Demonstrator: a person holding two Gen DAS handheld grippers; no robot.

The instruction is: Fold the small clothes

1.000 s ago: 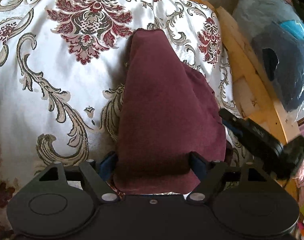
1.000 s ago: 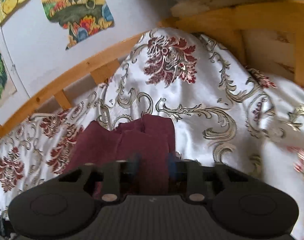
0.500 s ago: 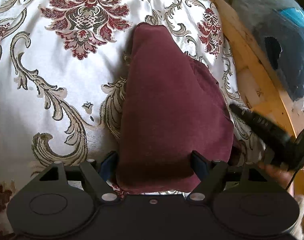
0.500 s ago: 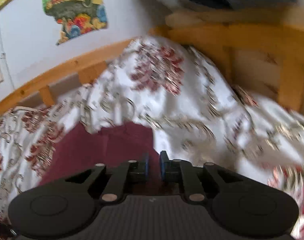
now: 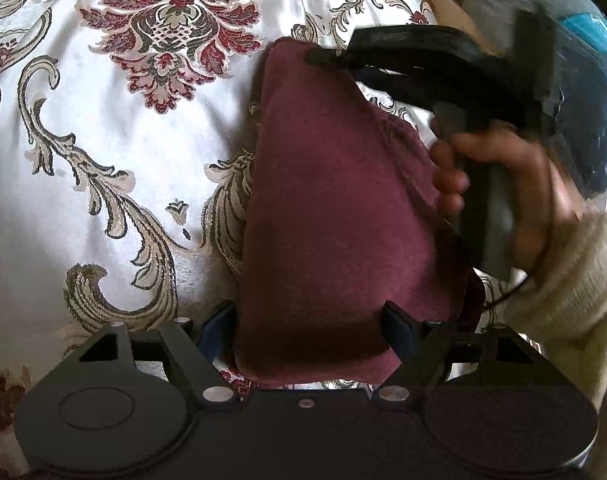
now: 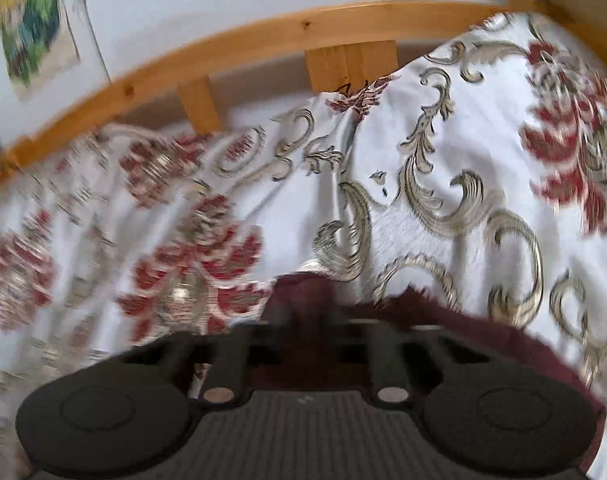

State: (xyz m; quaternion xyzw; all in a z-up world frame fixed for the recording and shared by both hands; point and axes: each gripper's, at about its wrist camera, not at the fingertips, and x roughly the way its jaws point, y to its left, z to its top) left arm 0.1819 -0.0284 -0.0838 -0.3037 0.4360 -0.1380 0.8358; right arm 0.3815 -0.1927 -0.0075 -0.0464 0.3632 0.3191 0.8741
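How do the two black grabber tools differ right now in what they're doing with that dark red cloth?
The left gripper sits low with its fingers spread wide, the maroon cloth lying between them. The right gripper, carried in the person's hand, is over the cloth's far end; motion blur hides how its fingers stand. Both are black, over the floral bedspread.

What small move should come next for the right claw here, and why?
Probably pinch the far tip of the maroon cloth with the right claw, which sits at that tip. The left claw is open astride the near edge, so the fold likely starts from the far end.
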